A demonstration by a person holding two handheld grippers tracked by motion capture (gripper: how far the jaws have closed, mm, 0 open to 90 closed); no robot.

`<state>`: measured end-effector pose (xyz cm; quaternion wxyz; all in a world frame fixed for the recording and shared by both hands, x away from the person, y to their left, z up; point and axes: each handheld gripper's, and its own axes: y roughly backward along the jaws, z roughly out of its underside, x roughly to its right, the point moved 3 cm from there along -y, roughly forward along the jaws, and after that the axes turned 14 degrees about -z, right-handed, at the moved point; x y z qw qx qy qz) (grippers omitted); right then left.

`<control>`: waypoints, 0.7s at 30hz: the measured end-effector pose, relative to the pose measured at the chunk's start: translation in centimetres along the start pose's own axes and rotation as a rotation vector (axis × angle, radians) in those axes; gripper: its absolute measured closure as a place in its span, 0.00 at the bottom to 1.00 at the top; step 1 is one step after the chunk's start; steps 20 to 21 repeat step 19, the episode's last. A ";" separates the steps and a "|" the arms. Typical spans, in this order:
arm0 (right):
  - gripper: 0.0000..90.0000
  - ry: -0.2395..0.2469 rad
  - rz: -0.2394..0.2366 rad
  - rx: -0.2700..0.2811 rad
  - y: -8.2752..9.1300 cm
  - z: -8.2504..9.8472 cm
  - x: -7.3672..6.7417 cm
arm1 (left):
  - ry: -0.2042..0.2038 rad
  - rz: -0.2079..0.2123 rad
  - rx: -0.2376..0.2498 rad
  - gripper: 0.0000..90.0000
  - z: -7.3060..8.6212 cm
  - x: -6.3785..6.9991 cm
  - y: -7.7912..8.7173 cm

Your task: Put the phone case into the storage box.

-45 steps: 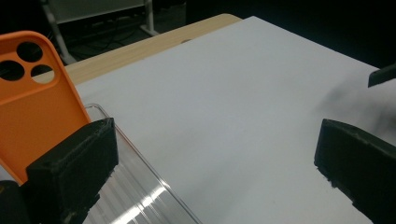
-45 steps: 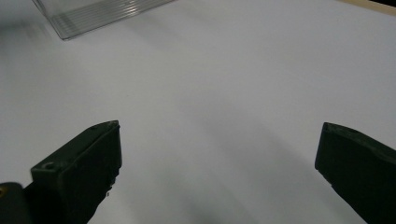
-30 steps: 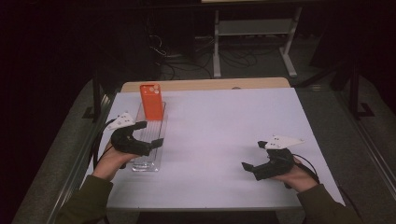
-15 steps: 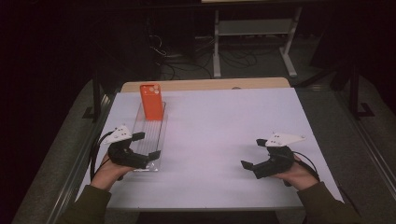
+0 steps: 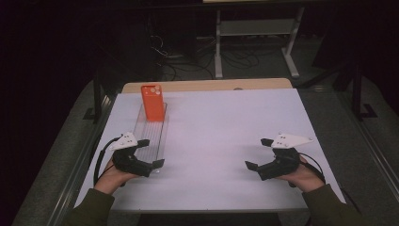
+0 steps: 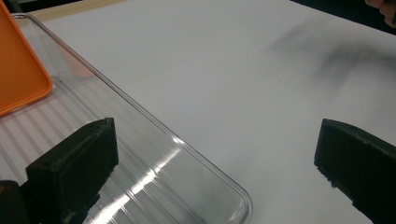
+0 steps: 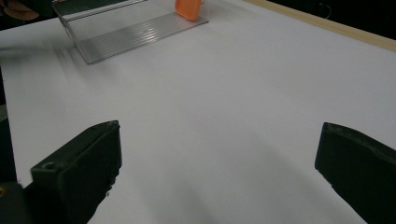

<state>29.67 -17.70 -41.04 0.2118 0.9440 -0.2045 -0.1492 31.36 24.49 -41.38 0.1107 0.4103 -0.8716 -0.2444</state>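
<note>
White tabletop [image 5: 226,141], high view: orange phone [image 5: 153,102] upright in clear ribbed plastic tray [image 5: 151,136], frame left. Left gripper [image 6: 217,172] view: jaws wide, empty, straddling tray's corner; closing could tip it. Right gripper [image 7: 219,172] view: jaws wide, empty.

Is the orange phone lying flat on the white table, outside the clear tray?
No, the orange phone stands at the far end of the clear tray.

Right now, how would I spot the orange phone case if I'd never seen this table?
Start at the white table and go to its far left side, where a long clear ribbed tray runs front to back. The orange phone case stands at the tray's far end, the one brightly coloured thing here.
</note>
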 end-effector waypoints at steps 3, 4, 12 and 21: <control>0.00 0.005 0.000 0.002 0.1 0.0 0.0 | -0.004 0.003 -0.003 0.00 0.1 0.1 -0.1; 0.00 0.006 0.000 0.002 0.1 0.0 0.1 | -0.007 0.004 -0.005 0.00 0.2 0.1 -0.1; 0.00 0.006 -0.001 0.005 0.2 0.0 0.1 | -0.012 0.010 -0.008 0.00 0.4 0.2 -0.2; 0.00 0.008 -0.001 0.004 0.2 0.0 0.1 | -0.016 0.014 -0.010 0.00 0.4 0.2 -0.3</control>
